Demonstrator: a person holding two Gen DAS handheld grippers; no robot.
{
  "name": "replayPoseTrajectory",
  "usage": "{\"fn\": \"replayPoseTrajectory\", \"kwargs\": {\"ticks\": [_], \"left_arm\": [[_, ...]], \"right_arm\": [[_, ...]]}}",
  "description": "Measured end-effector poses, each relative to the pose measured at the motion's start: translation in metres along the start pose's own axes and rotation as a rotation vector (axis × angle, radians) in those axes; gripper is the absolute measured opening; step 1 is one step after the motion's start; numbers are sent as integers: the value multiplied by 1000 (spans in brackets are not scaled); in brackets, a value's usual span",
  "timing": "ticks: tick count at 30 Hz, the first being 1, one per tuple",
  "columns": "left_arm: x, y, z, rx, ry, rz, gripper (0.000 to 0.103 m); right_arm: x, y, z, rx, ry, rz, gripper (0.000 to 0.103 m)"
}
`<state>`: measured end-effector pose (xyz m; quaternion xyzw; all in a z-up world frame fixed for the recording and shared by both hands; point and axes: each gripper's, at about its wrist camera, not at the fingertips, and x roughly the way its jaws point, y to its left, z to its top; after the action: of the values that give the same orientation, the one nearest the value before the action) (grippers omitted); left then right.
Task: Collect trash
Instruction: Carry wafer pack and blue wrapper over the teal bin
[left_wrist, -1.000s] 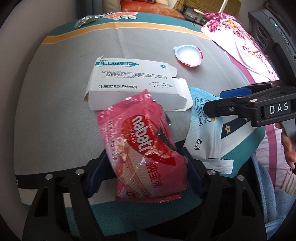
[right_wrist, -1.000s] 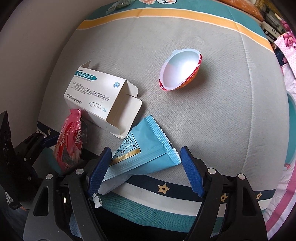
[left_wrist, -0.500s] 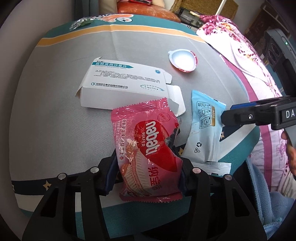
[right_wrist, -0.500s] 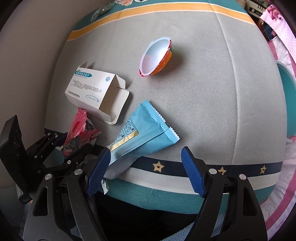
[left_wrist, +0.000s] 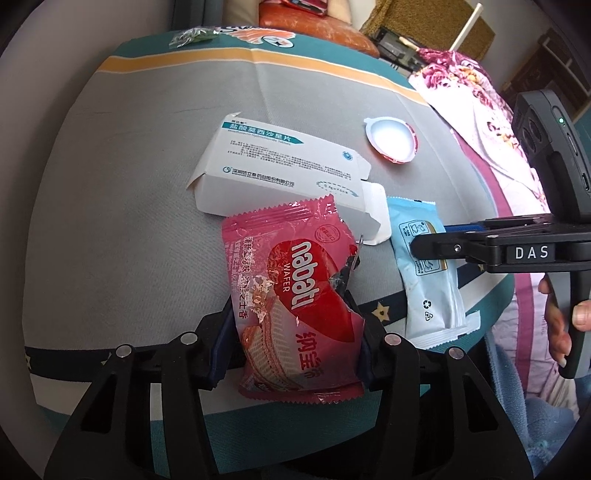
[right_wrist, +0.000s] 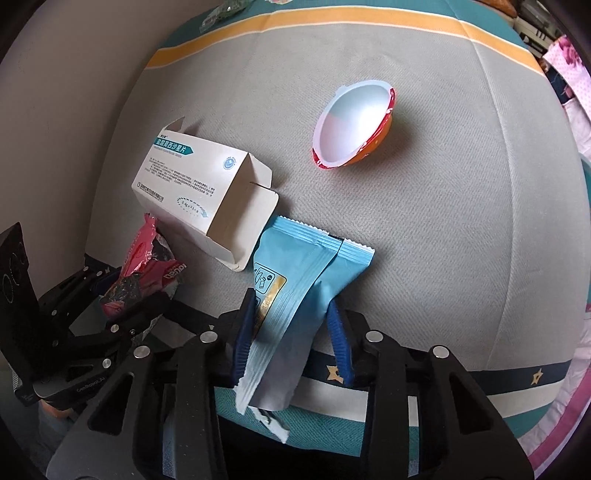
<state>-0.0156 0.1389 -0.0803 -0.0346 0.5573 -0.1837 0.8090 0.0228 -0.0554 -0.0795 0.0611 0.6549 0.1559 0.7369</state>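
Observation:
My left gripper (left_wrist: 295, 328) is shut on a pink Nabati wafer wrapper (left_wrist: 291, 295) at the near edge of the grey tablecloth (left_wrist: 129, 229). My right gripper (right_wrist: 291, 325) is shut on a light blue snack wrapper (right_wrist: 295, 288), also seen in the left wrist view (left_wrist: 424, 266) just right of the pink wrapper. An open white medicine box (left_wrist: 280, 173) lies behind both wrappers. An empty red-rimmed jelly cup (right_wrist: 351, 125) lies further back on the right.
A small green clear wrapper (left_wrist: 192, 35) lies at the far left edge of the table. A floral pink cloth (left_wrist: 480, 96) hangs to the right. The table's teal striped border (right_wrist: 480, 376) runs along the near edge.
Both grippers have closed: the right one from wide open onto the blue wrapper, the left one tighter on the pink wrapper. The blue wrapper now stands more upright between the right fingers.

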Motion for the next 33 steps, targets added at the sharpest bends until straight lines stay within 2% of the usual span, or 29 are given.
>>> {"fn": "replayPoseTrajectory", "kwargs": {"ticks": [13,21,33], "left_arm": [[-9,-55,25,93,-21,-34,54],[6,-120,62,176,-41,-41,54],[55,-220,114,276,-10,-32,54]], "right_arm": [[-55,-64,6,43,-142,-20,34],[-83,-125,9,99,-222,-48,34],[-122,-232,-2,229,-347,-61,34]]}}
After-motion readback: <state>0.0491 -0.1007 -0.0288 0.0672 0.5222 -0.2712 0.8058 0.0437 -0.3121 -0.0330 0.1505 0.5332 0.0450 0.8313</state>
